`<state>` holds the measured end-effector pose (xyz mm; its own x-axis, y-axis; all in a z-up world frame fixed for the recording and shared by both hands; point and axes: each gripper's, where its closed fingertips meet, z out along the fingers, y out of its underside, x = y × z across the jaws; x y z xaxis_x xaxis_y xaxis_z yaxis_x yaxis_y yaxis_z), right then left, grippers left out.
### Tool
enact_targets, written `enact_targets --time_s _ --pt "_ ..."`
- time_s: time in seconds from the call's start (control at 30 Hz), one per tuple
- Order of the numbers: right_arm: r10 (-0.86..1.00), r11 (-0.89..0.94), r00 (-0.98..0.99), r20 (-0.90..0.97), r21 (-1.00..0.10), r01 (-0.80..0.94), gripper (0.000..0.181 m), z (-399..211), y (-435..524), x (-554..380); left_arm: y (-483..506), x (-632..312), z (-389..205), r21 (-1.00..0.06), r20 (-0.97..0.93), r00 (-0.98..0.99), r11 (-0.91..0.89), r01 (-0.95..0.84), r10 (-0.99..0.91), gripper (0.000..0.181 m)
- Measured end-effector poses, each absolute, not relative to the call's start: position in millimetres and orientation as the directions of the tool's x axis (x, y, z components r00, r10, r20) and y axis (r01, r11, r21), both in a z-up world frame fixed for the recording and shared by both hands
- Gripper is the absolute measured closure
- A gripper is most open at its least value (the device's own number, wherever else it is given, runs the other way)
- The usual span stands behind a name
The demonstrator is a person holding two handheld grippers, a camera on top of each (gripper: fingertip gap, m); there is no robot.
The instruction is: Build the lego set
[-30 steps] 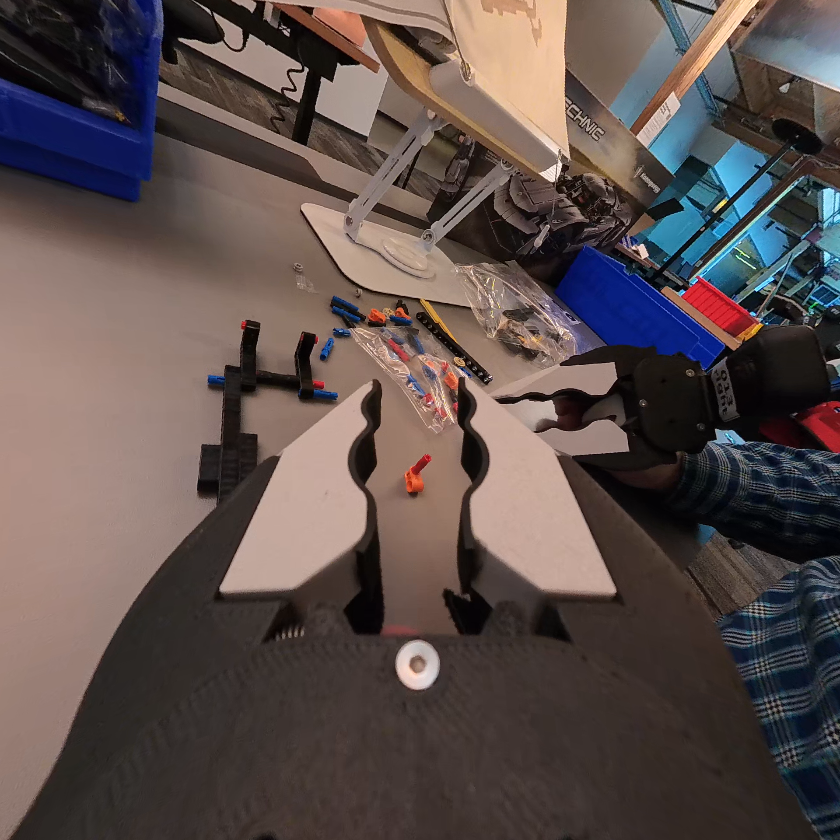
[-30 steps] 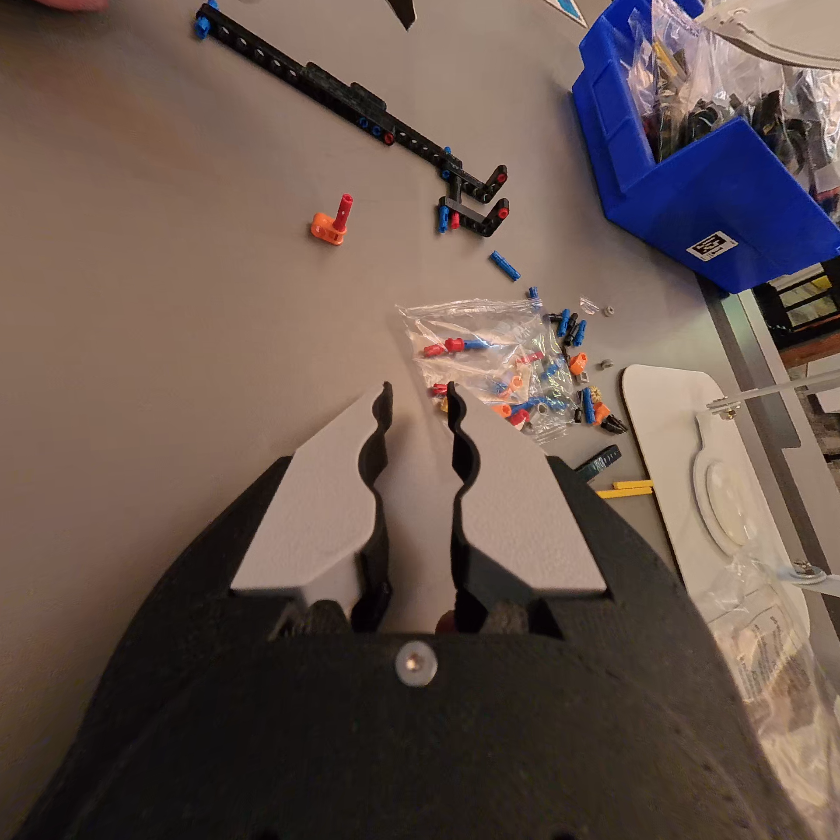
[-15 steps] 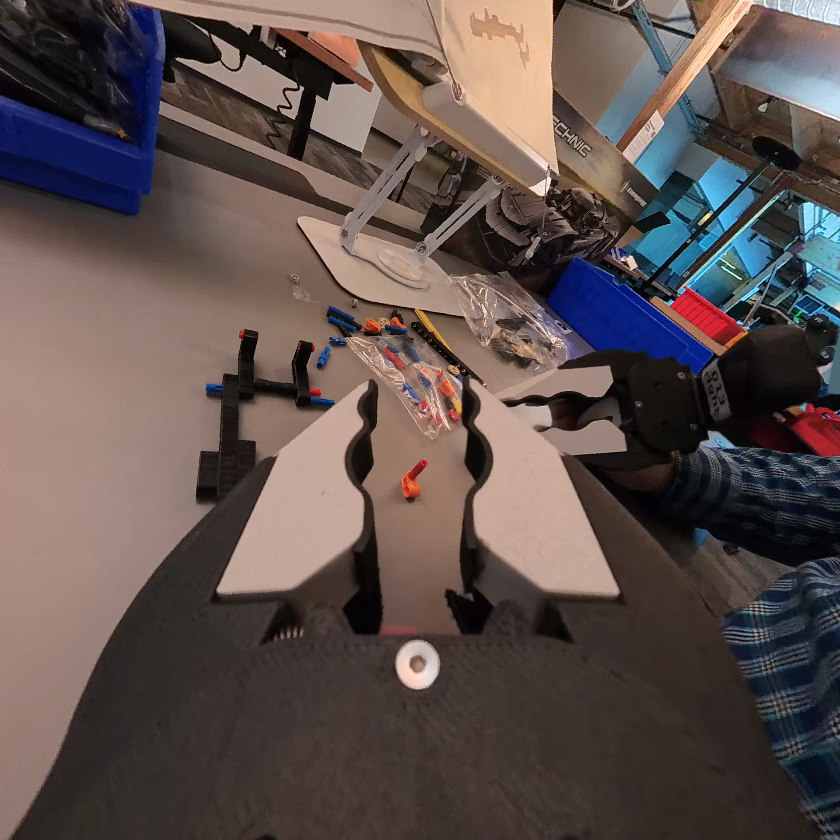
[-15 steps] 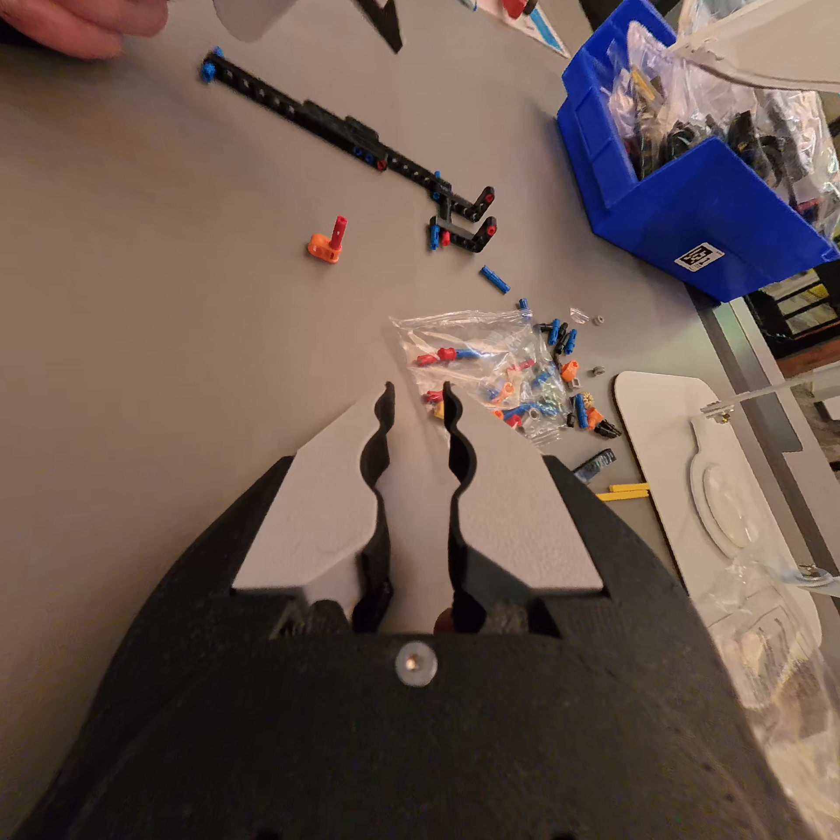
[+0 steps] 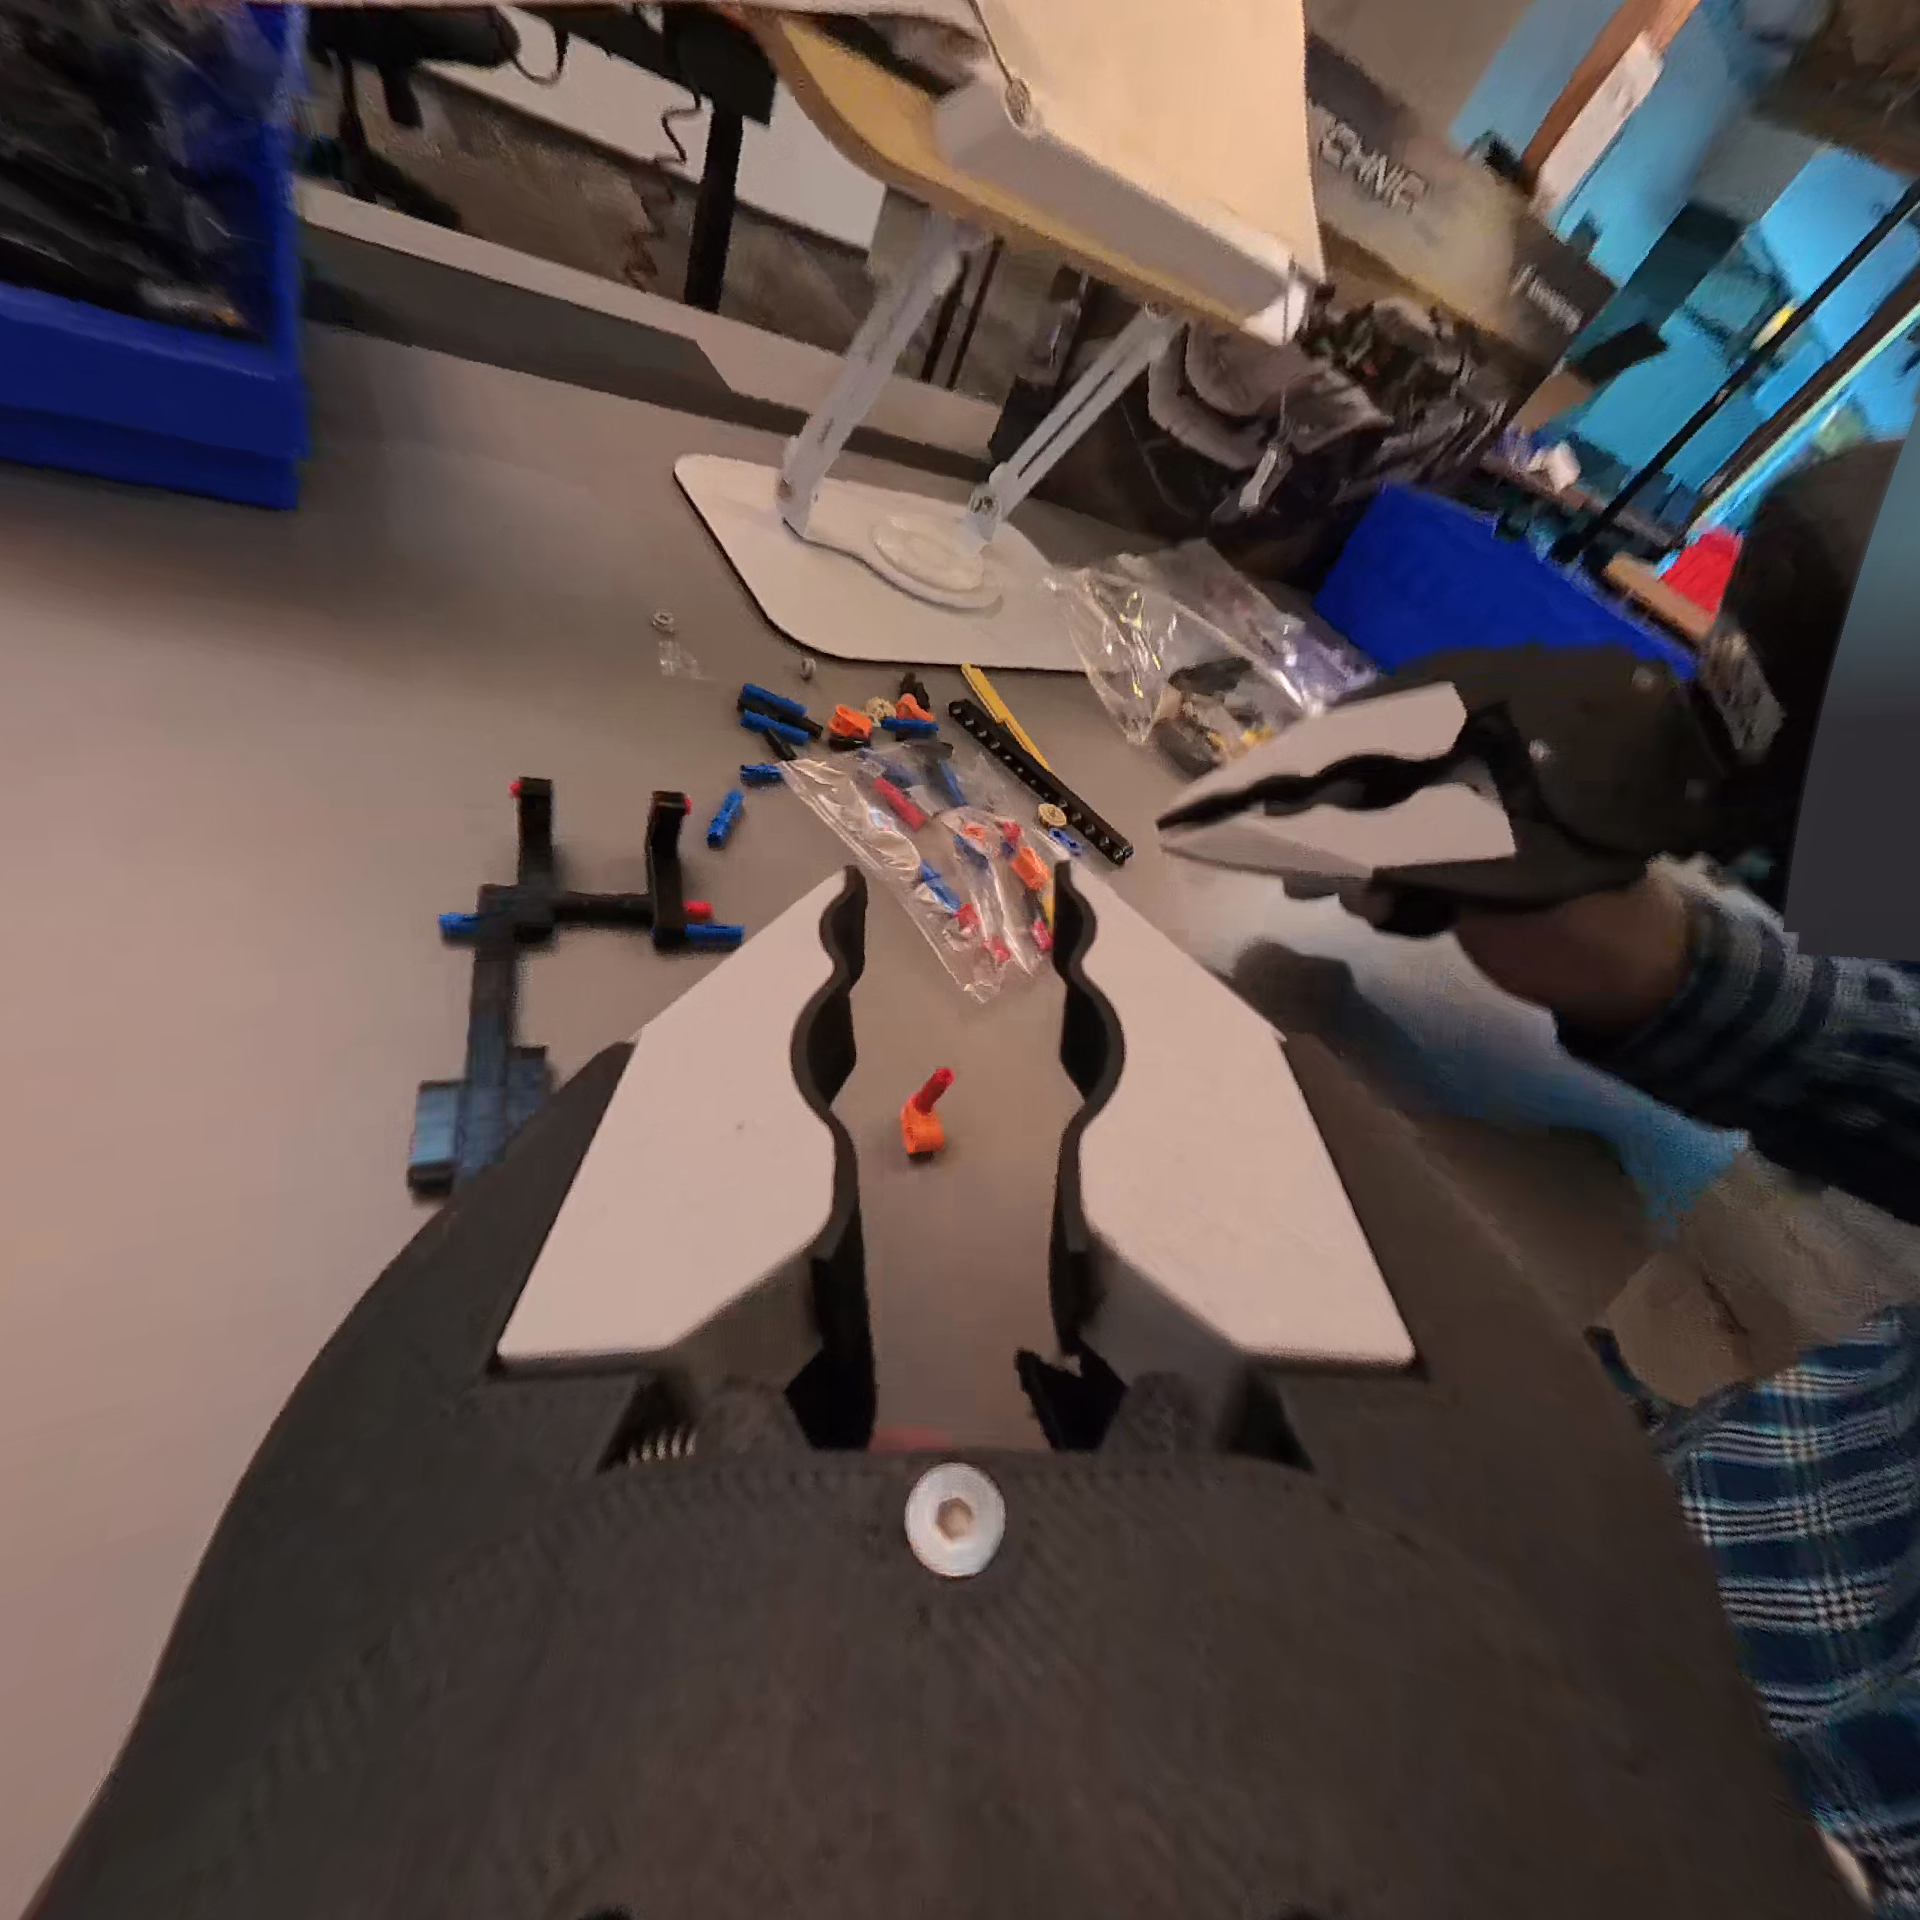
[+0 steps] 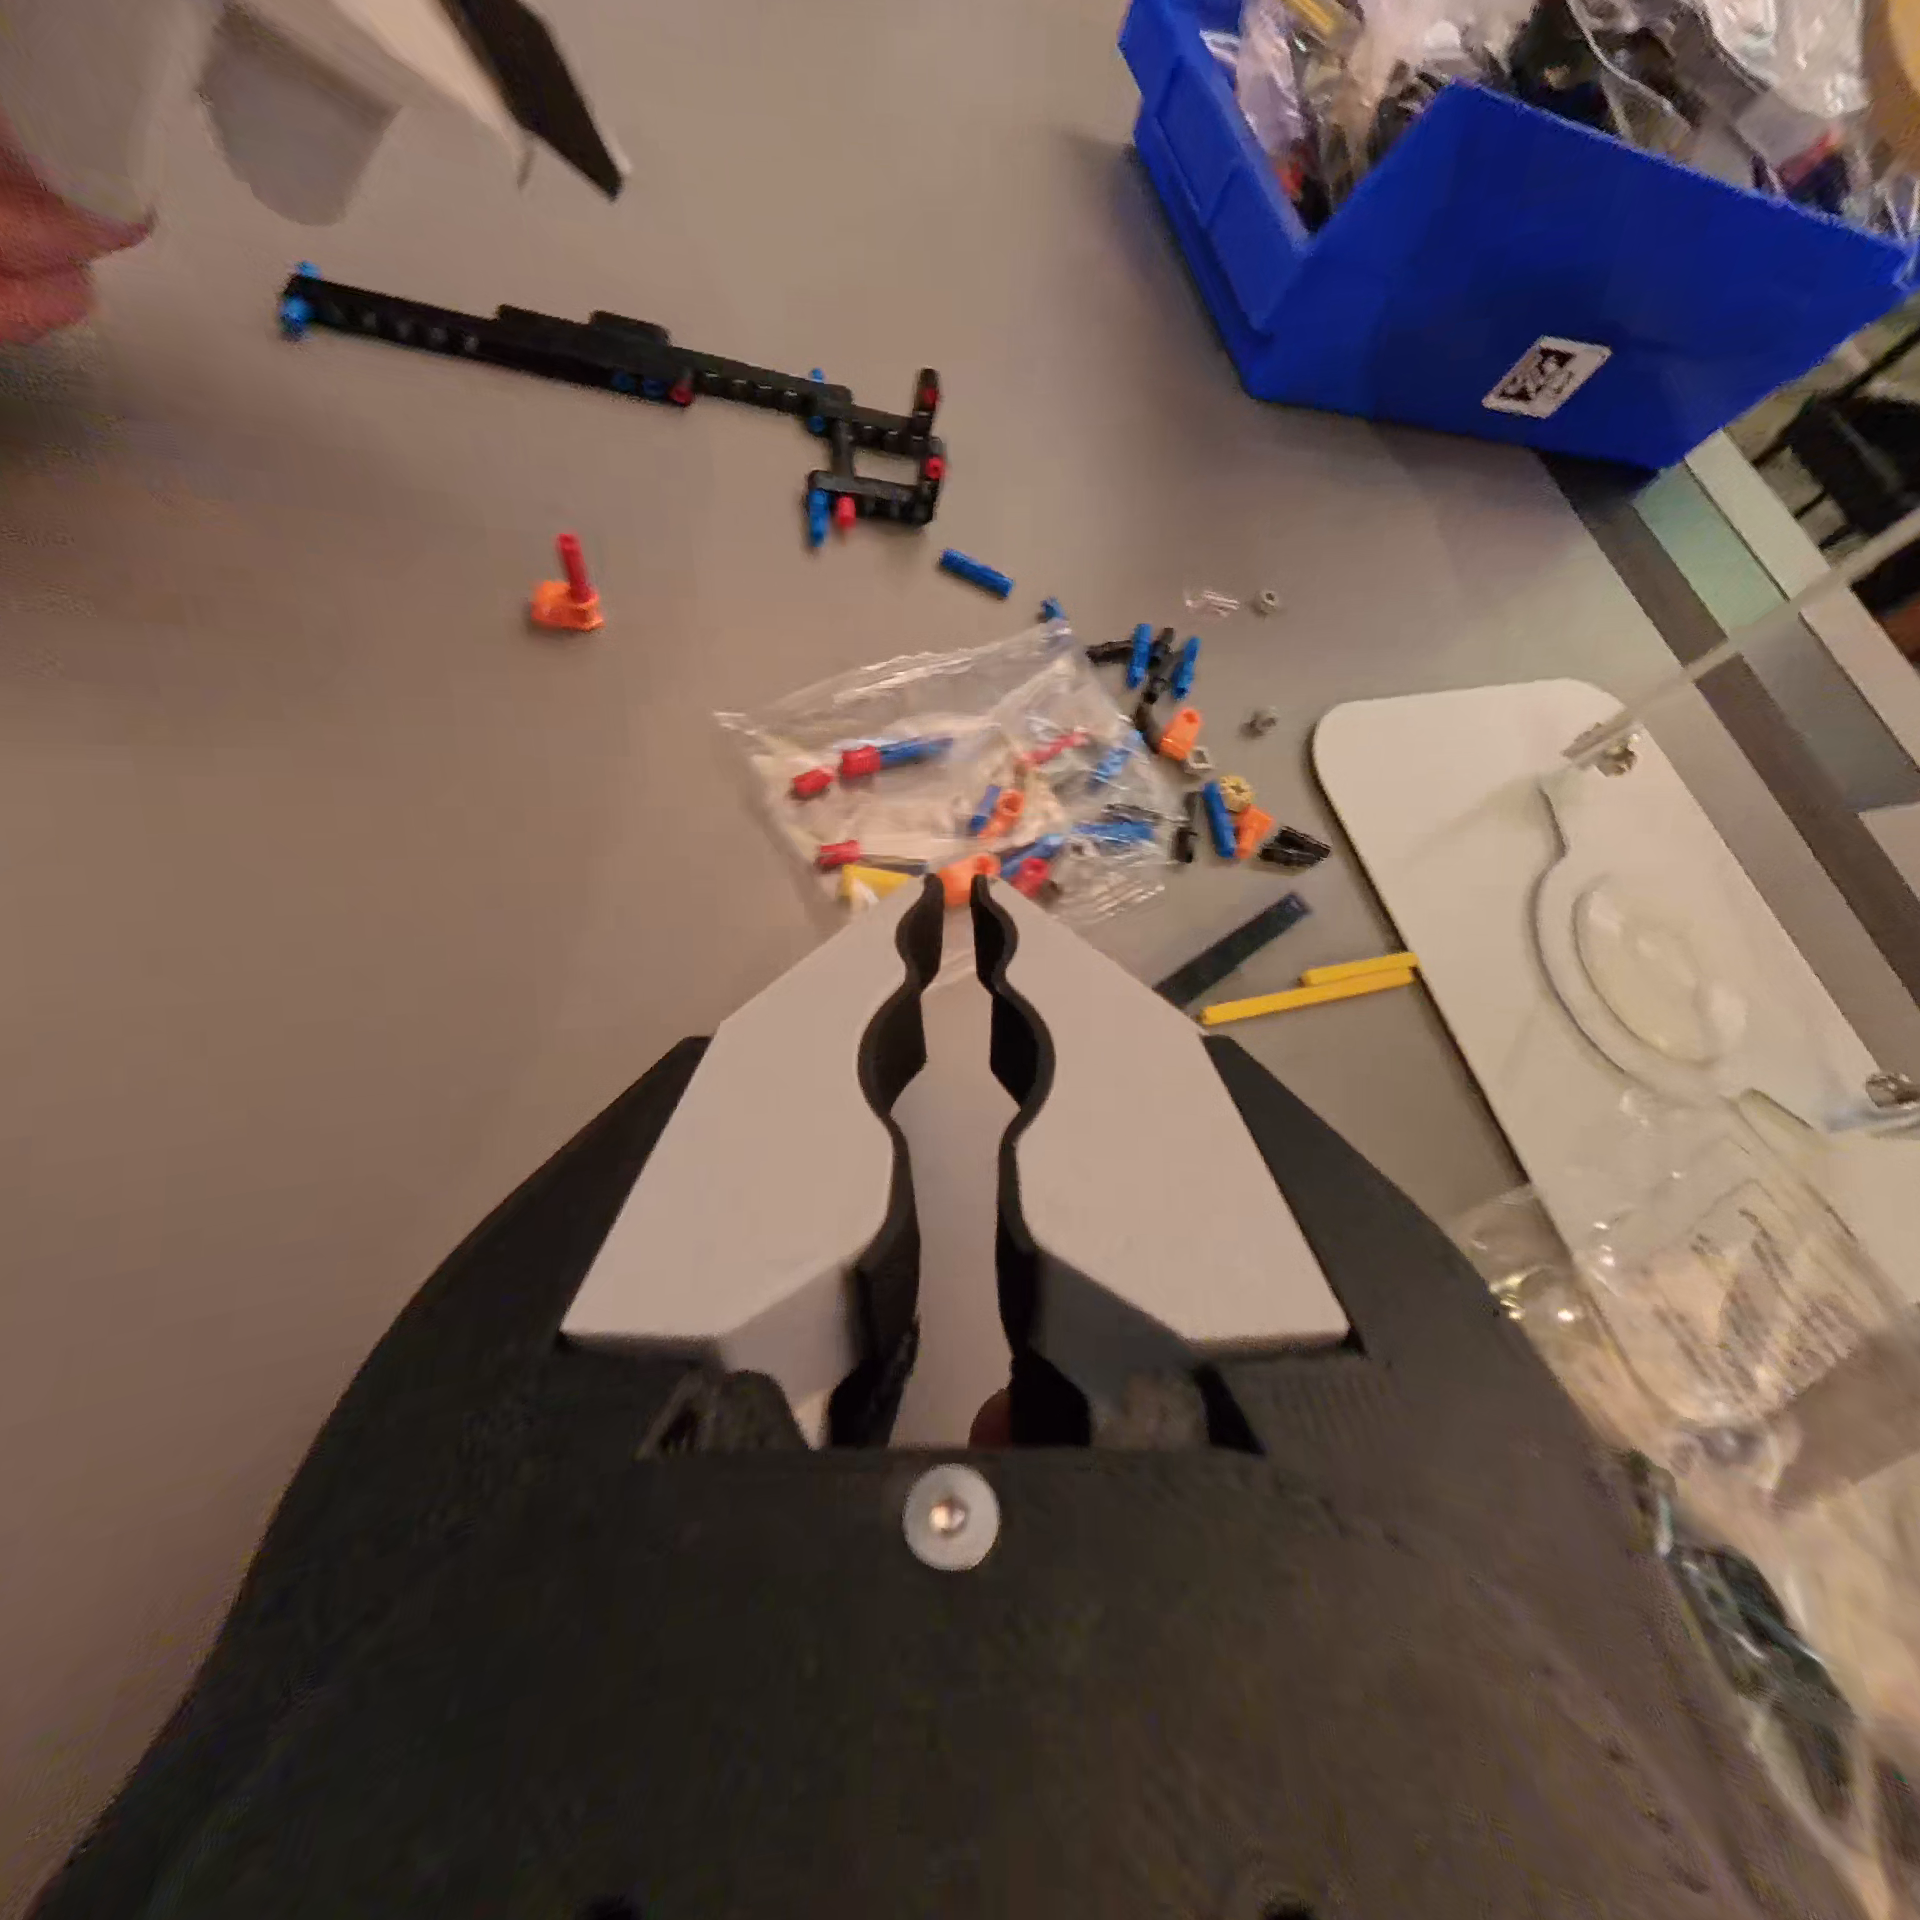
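The left gripper point(image 5: 954, 899) hangs above the grey table point(image 5: 239, 852) with its jaws wide apart and nothing between them. Seen through the gap, a small orange connector with a red pin point(image 5: 925, 1114) lies alone on the tabletop, touching neither finger.

The right gripper point(image 6: 956, 896) is held low over the near edge of a clear bag of small parts point(image 6: 935, 779). Its jaws are drawn almost together, leaving only a narrow slit at the tips. An orange piece point(image 6: 958, 871) sits right at those tips; I cannot tell whether it is pinched or merely lies behind them. From the left wrist view the same gripper point(image 5: 1169, 826) shows off to the right, carried by a person's hand in a plaid sleeve point(image 5: 1766, 1049).

The half-built black beam assembly point(image 6: 644, 364), studded with blue and red pins, lies on the table beyond the bag, well apart from both grippers. Loose blue, black and orange pins point(image 6: 1169, 665) are scattered just beside the bag, with a yellow axle point(image 6: 1309, 989) and a dark beam point(image 6: 1236, 948) nearer the white stand base point(image 6: 1455, 831). A blue bin point(image 6: 1558, 312) stuffed with bagged parts stands at the far corner.
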<state>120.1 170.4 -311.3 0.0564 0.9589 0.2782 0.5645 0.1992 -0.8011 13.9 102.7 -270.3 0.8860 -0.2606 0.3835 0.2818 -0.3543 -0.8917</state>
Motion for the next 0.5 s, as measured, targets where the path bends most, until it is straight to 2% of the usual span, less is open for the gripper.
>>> enact_targets --time_s 0.13,0.3,0.5 --pt "0.966 0.143 0.075 0.247 -0.755 0.640 0.179 -305 198 117 125 43 -264 -0.902 0.200 0.932 -0.428 0.056 -0.301 0.147" --pt "0.980 0.080 0.069 0.187 -0.688 0.721 0.173 -307 226 103 162 65 -286 -0.810 -0.033 0.933 -0.537 -0.235 -0.359 0.149" --pt "0.989 0.111 -0.021 0.146 -0.645 0.756 0.174 -311 232 62 175 73 -325 -0.702 -0.058 0.925 -0.643 -0.306 -0.376 0.156"
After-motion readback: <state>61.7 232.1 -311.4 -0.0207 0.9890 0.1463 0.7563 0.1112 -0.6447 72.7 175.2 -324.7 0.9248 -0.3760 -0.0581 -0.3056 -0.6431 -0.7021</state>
